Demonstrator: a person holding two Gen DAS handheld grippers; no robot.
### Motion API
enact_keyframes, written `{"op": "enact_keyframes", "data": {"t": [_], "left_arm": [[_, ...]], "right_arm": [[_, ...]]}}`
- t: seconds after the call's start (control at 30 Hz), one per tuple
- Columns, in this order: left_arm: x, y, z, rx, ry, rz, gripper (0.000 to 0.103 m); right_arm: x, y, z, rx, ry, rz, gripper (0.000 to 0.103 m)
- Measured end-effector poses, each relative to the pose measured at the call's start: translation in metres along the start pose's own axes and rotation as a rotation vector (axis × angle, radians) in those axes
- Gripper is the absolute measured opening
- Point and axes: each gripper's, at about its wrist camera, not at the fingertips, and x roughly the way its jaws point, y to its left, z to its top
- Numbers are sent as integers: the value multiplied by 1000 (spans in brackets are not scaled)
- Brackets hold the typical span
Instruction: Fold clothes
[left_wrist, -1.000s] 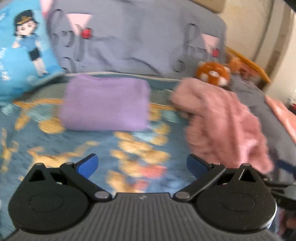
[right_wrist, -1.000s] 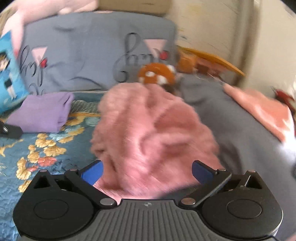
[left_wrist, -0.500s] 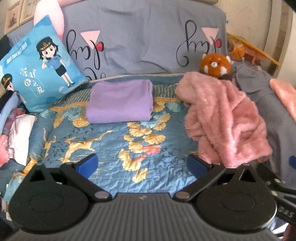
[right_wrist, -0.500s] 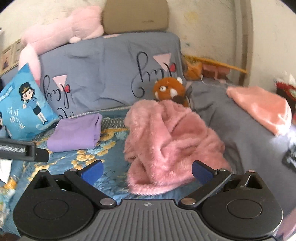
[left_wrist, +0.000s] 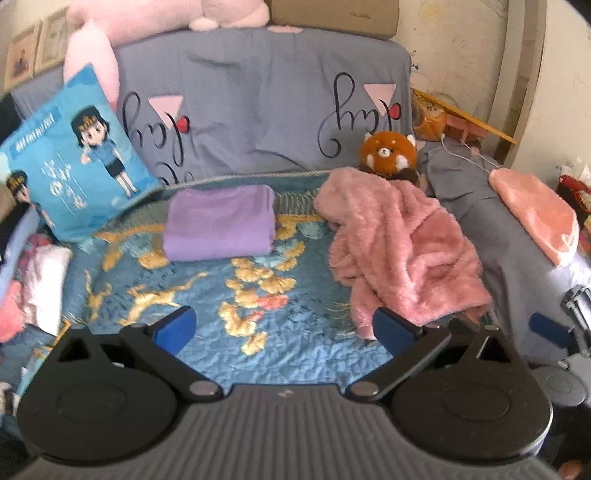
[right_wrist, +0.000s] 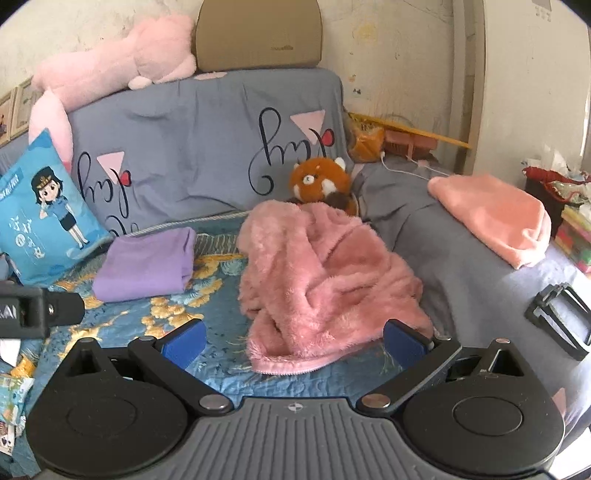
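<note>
A fluffy pink garment (left_wrist: 399, 254) (right_wrist: 325, 280) lies crumpled on the blue patterned quilt (left_wrist: 221, 314) (right_wrist: 221, 354), right of centre. A purple garment (left_wrist: 221, 225) (right_wrist: 147, 266) lies folded flat at the back of the quilt. My left gripper (left_wrist: 284, 328) is open over bare quilt, with its right fingertip near the pink garment's lower edge. My right gripper (right_wrist: 293, 338) is open too, hovering just in front of the pink garment's hem. Neither holds anything. Part of the left gripper's body (right_wrist: 37, 312) shows at the right wrist view's left edge.
A blue cartoon cushion (left_wrist: 70, 173) leans at the back left. A red-panda plush (left_wrist: 388, 153) (right_wrist: 319, 181) sits behind the pink garment. A peach cloth (left_wrist: 535, 214) (right_wrist: 495, 218) lies on the grey sheet at right. Loose clothes (left_wrist: 33, 280) pile up at the left edge.
Both grippers have pulled back and up from the bed, so more of the bed and wall shows. The clothes lie where they were. Both grippers stay open.
</note>
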Motion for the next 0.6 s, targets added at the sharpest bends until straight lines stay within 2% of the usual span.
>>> {"op": "enact_keyframes", "data": {"t": [0.07,0.23,0.6], "left_arm": [[-2,1,0,7,-3,14,103],[-5,11,-1,-30,0,-16,103],[-2,20,-2,-52,2,-26,103]], "right_arm": [[-2,2,1,5,0,6,103],[-5,6,2,-5,-16,4,103],[-7,10,2,-5,-25,-9,101]]}}
